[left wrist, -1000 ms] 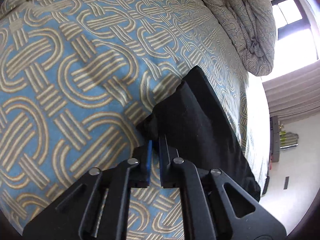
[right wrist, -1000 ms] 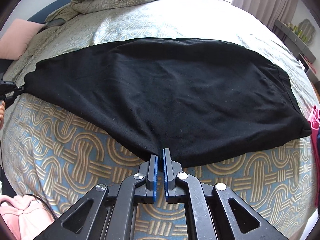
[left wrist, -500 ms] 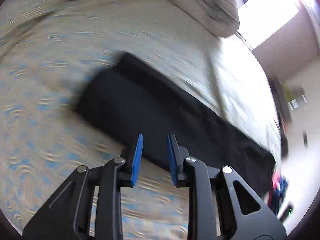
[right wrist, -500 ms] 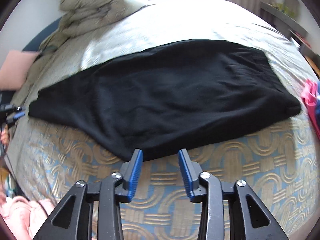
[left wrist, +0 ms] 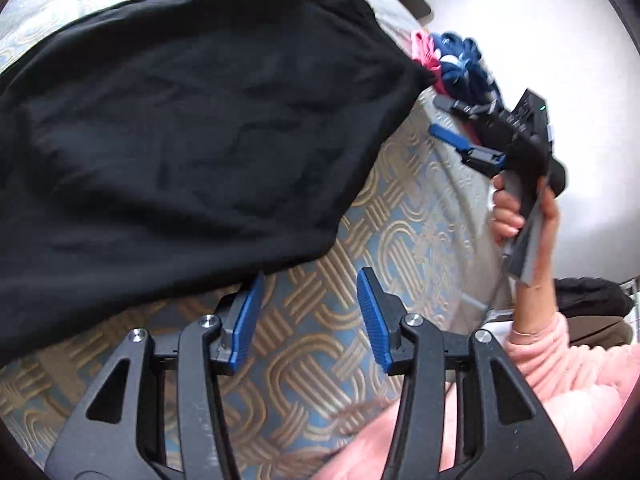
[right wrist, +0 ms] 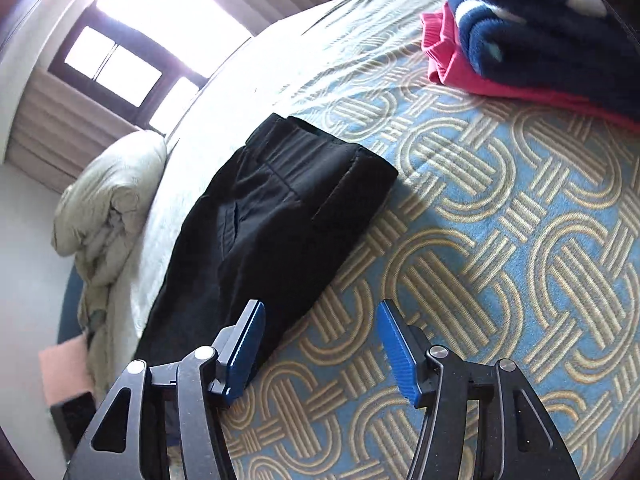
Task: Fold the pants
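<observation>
Black pants [left wrist: 192,128] lie flat on the patterned blue-and-gold bedspread [left wrist: 320,364]. In the left wrist view they fill the upper left, and my left gripper [left wrist: 308,308] hovers just off their near edge, jaws opening, only bedspread between them. The right wrist view shows the pants [right wrist: 276,216] as a long folded strip with the waistband end toward the middle of the bed. My right gripper [right wrist: 322,344] is beside that strip, jaws opening, nothing between them. The right gripper [left wrist: 446,118] also shows in the left wrist view, held by a hand [left wrist: 516,216].
A pile of navy and pink clothes [right wrist: 532,28] sits on the bed's far right corner. A bunched grey-beige duvet [right wrist: 108,200] lies at the head end under a bright window [right wrist: 120,72]. A pink sleeve [left wrist: 560,364] fills the lower right of the left wrist view.
Both grippers let go of the pants' edge and opened. Both swung and rolled to new views: the left now looks across the pants toward the right hand, the right along the folded strip.
</observation>
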